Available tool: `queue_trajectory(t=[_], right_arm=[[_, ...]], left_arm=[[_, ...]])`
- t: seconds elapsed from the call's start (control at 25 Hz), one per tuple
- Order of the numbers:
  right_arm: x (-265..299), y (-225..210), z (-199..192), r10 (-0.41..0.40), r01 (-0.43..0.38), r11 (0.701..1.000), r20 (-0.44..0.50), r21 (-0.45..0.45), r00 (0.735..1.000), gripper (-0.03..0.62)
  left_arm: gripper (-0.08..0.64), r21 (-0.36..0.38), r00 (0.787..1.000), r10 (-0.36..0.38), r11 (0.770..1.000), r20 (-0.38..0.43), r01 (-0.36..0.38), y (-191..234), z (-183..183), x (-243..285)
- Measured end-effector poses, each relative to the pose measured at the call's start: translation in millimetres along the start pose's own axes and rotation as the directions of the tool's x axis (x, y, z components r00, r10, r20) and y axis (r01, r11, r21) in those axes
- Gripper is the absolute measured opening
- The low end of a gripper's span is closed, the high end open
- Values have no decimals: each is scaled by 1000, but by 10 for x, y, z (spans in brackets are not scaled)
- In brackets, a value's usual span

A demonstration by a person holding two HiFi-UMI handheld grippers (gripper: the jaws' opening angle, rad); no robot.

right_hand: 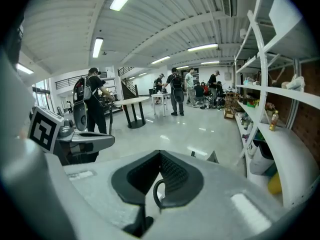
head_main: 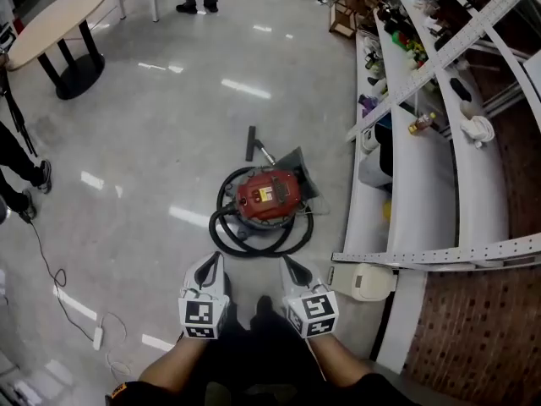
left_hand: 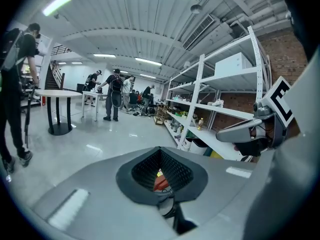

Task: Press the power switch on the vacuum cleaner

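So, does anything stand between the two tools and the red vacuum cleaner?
Only its black hose, coiled on the floor around the red round vacuum cleaner, lies on the near side, between it and the left tool and right tool. Nothing visible covers the cleaner's top.

A round red vacuum cleaner (head_main: 266, 194) sits upright on the glossy floor (head_main: 161, 159), black hose (head_main: 221, 237) coiled round it (switch too small to pick out), near the white shelves (head_main: 412, 167).
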State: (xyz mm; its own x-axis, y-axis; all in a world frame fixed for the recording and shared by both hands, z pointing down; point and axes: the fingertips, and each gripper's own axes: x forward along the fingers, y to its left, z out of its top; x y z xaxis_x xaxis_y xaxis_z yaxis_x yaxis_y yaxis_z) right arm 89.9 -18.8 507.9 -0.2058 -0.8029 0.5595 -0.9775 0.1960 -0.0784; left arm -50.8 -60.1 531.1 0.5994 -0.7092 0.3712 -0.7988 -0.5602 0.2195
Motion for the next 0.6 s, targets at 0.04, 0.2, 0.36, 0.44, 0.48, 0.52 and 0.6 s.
queue_trajectory(t=[0.04, 0.2, 0.36, 0.44, 0.48, 0.52, 0.6], right_arm=[[50, -11, -20, 2, -2, 1000, -11, 4, 1000, -8], [335, -110, -100, 10, -9, 1000, -38, 16, 999, -8], [639, -277, -225, 24, -22, 999, -69, 27, 997, -8], [793, -367, -301, 38, -36, 999, -85, 31, 996, -8], [874, -412, -339, 47, -44, 998, -94, 33, 995, -8], [960, -462, -374, 55, -51, 998, -103, 34, 993, -8], [1148, -578, -437, 67, -63, 997, -123, 34, 990, -8]], left_arm=[[15, -4, 1000, 5, 1000, -12, -5, 27, -41, 30], [15, 4, 998, 22, 1000, -52, -21, 130, -207, 252], [15, 0, 996, 47, 999, -70, -47, 198, -329, 535], [15, -2, 995, 62, 998, -80, -62, 216, -394, 692], [15, -1, 994, 70, 998, -87, -70, 225, -426, 774], [15, -3, 993, 79, 997, -93, -79, 235, -456, 862], [15, -13, 990, 96, 995, -104, -98, 260, -512, 1048]])
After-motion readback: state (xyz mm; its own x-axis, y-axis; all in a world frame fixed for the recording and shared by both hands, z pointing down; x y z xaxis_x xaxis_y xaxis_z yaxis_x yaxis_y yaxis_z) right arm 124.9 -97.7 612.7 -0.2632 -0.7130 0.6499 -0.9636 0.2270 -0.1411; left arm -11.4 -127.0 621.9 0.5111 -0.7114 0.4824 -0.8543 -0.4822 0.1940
